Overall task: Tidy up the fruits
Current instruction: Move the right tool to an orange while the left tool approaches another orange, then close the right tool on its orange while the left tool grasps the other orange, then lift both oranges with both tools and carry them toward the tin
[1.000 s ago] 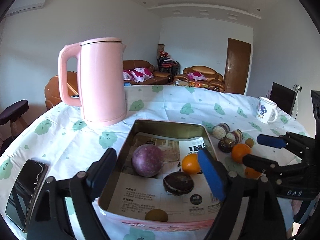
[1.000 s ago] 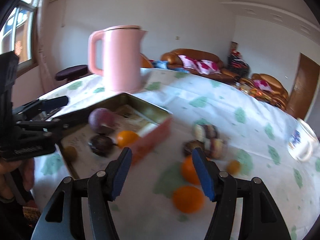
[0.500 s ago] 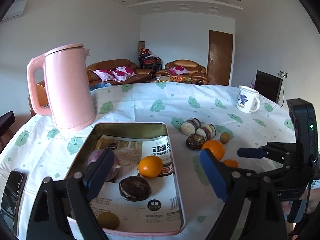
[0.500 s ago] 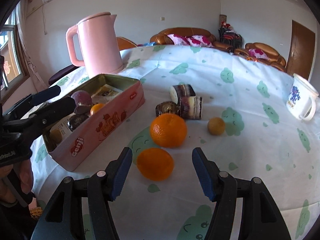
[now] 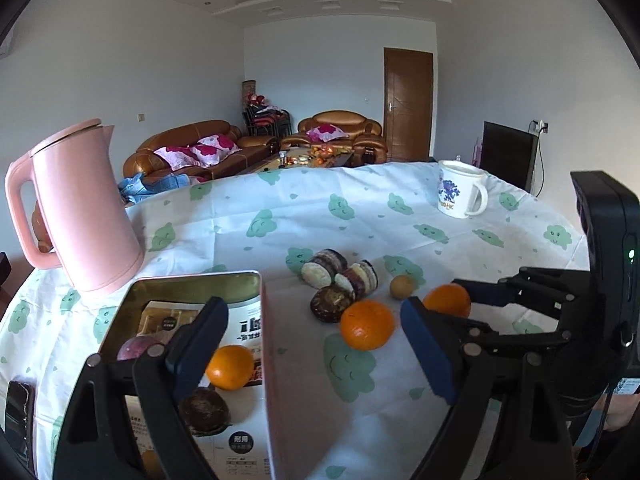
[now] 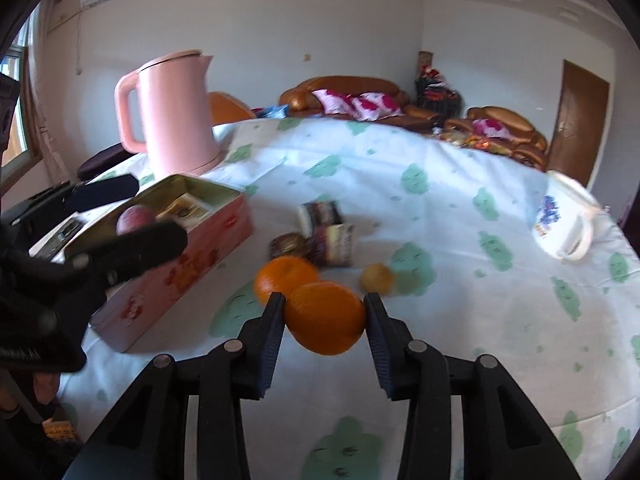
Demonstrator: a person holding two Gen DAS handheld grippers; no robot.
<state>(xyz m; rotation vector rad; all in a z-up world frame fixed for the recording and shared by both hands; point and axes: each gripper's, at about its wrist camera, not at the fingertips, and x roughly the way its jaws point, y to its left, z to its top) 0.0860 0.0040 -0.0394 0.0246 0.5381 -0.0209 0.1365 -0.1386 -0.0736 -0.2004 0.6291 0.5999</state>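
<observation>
Right claw has just closed on an orange; left claw open, empty. Tin holds several fruits; an orange remains on the desk.

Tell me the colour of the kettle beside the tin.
The kettle is pale pink, clearest in the right wrist view.

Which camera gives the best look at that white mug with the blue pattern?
The left wrist view. There the mug stands sharp and upright on the tablecloth, its handle and blue print clear. In the right wrist view the same mug sits near the right edge, smeared by blur and stretched by the lens.
</observation>
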